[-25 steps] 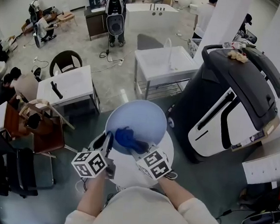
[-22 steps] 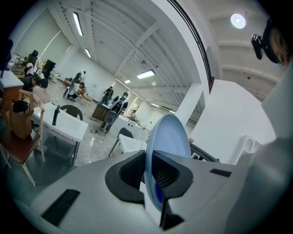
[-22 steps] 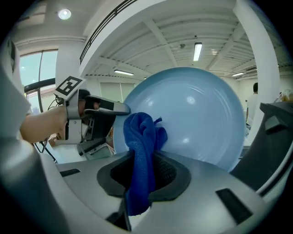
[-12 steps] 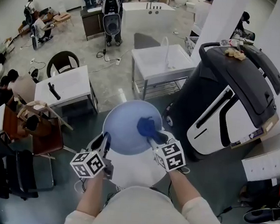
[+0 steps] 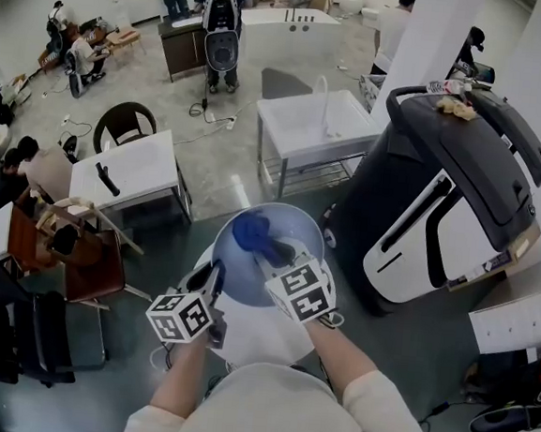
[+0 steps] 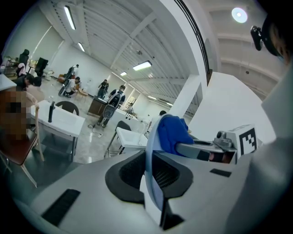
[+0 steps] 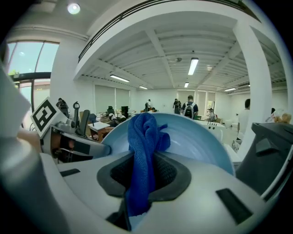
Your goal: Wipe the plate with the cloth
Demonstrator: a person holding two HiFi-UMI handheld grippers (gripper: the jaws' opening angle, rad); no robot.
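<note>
Head view: a person holds a pale blue plate (image 5: 299,230) tilted up above a small round white table (image 5: 246,335). The left gripper (image 5: 212,279) holds the plate's lower left rim. The right gripper (image 5: 269,251) presses a blue cloth (image 5: 248,230) onto the plate's upper face.

Left gripper view: its jaws are clamped on the plate's thin rim, seen edge-on.

Right gripper view: its jaws are clenched on the hanging cloth, with the plate's hollow just behind.

Blue cloth (image 5: 250,231) on tilted (pale-blue) plate (image 5: 300,224)
</note>
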